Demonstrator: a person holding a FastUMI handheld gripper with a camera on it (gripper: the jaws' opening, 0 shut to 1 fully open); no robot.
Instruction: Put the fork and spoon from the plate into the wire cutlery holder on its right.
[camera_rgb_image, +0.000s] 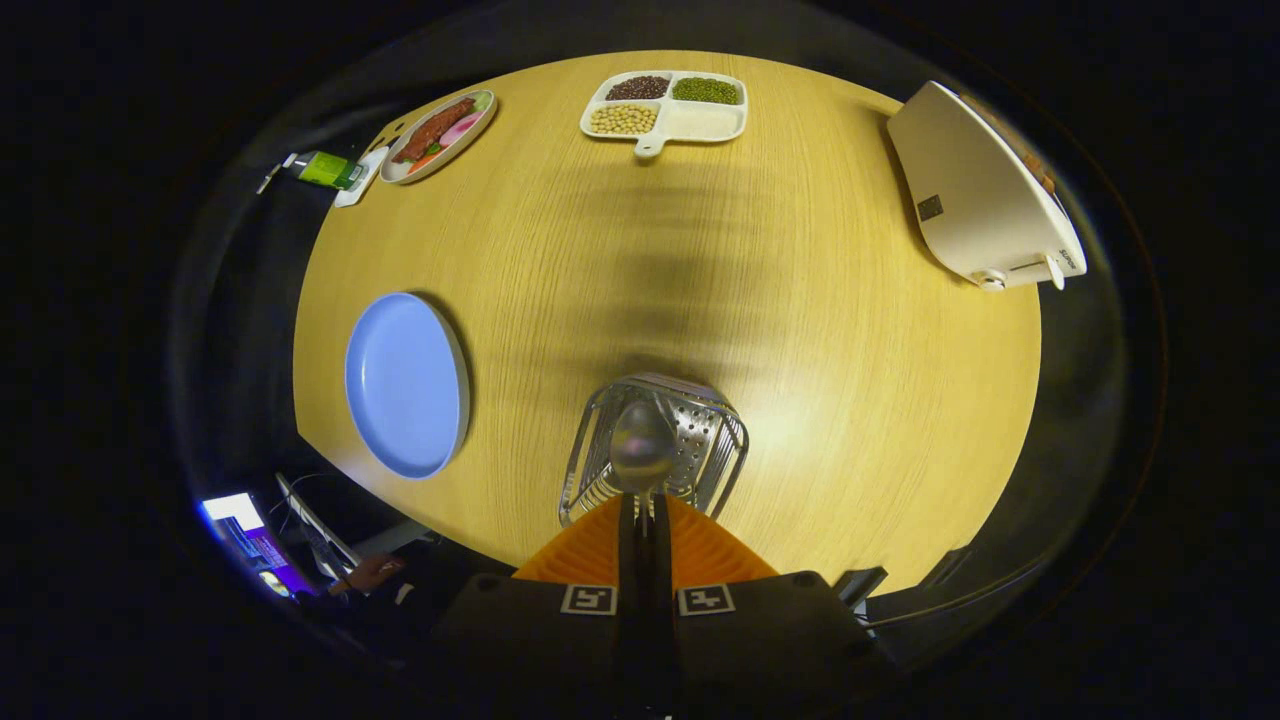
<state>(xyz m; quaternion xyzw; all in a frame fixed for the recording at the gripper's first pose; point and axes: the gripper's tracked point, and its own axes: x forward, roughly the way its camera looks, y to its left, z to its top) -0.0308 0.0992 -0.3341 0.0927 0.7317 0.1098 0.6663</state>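
Tool (645, 497) clamped on spoon (642, 446), bowl poised over wire cutlery holder (700, 440) at lower centre. Blue plate (405, 385) bare at left on bench (800, 330).

Tool (645, 500) w/ ribbed wedge-shaped fingers, dark blocky body, two square b/w fiducial markers on top

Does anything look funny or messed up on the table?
Nothing stands out. The gripper is shut on the spoon, holding it above the wire cutlery holder. The blue plate is bare, and the food in the divided tray stays in its sections.
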